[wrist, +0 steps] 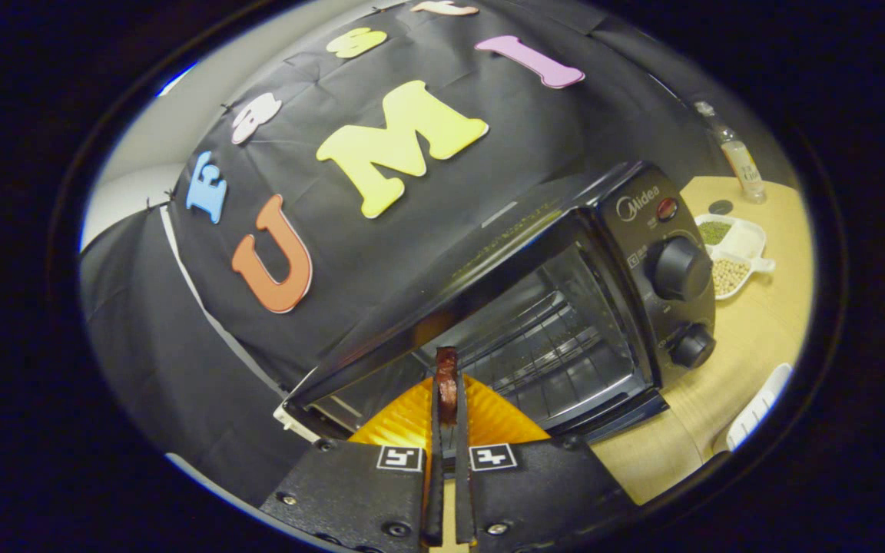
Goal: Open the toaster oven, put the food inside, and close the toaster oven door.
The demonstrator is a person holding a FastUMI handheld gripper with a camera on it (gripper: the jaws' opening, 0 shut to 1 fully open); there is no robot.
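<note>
One claw (447, 399) pinches one dark reddish food slice (446, 384) at twelve o'clock; one black toaster oven (565, 307), two knobs (678, 268), beyond.

Dim, with heavy fisheye bending toward the rim. Soft overhead light glints along the toaster oven (535, 307) top edge. The tabletop (750, 338) is brightest, and focus stays fairly sharp.

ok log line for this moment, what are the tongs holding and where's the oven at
tongs: shut on orange plate | plate: at oven mouth | toaster oven: open, rack bare | food: dark piece at the tongs' tips | step: inserting
</note>
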